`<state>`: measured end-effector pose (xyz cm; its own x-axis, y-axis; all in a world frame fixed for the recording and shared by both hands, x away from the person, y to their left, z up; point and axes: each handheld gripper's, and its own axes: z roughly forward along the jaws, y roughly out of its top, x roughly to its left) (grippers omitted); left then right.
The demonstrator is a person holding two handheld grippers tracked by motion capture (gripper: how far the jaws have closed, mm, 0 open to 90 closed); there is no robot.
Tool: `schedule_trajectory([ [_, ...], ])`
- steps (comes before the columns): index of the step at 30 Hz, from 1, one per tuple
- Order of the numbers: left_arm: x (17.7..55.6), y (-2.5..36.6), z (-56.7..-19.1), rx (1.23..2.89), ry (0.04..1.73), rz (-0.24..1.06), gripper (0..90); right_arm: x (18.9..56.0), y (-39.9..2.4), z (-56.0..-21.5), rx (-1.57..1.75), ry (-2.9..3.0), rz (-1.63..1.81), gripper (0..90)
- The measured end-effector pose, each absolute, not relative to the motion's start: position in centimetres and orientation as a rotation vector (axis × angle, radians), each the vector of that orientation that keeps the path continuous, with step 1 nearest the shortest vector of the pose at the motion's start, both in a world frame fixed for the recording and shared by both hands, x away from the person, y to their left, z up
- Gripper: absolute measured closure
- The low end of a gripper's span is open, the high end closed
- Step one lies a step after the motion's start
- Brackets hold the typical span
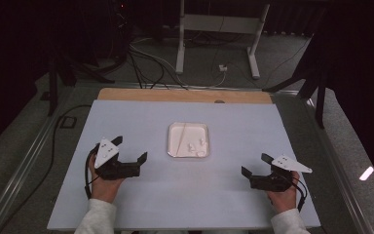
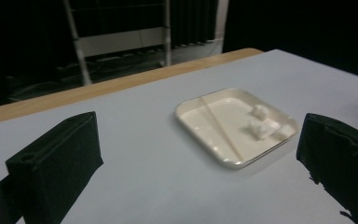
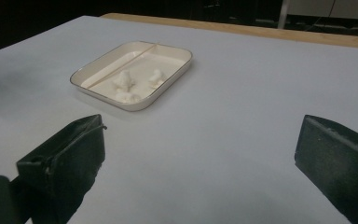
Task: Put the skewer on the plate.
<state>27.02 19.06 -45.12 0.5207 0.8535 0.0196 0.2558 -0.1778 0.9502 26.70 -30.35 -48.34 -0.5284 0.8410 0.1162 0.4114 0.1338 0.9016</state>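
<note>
- At the near edge of the worktop (image 1: 141, 195), the left gripper (image 1: 131, 149) sits at the left, its jaws spread wide with nothing between them.
- The right gripper (image 1: 256, 164) sits at the near right, jaws likewise spread and empty.
- Farther in, at the centre, a shallow white tray (image 1: 172, 141) holds a thin stick (image 1: 181, 137) and small white lumps (image 1: 196, 145), well apart from both grippers.
- Beyond the worktop's far wooden edge stands a white metal frame (image 1: 219, 23).

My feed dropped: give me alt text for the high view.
A white tray holding a thin stick and small white pieces sits mid-table. The left gripper and right gripper, both open and empty, flank it.
</note>
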Motion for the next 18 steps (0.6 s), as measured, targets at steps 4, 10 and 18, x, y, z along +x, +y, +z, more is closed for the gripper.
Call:
schedule_trajectory([
  [4, 25.9, 20.5, -45.9, 1.705, 0.96, 0.728, 0.8, 26.5, -30.7, -48.3, 1.196, 1.97, 1.38, 1.1],
  [10, 24.9, 23.0, -46.7, 1.628, 1.04, 0.732, 0.8, 26.2, -31.0, -48.7, 1.215, 1.947, 1.378, 1.2],
  [18, 24.8, 23.5, -46.8, 1.611, 1.047, 0.731, 0.8, 26.0, -30.9, -48.7, 1.202, 1.944, 1.367, 1.1],
])
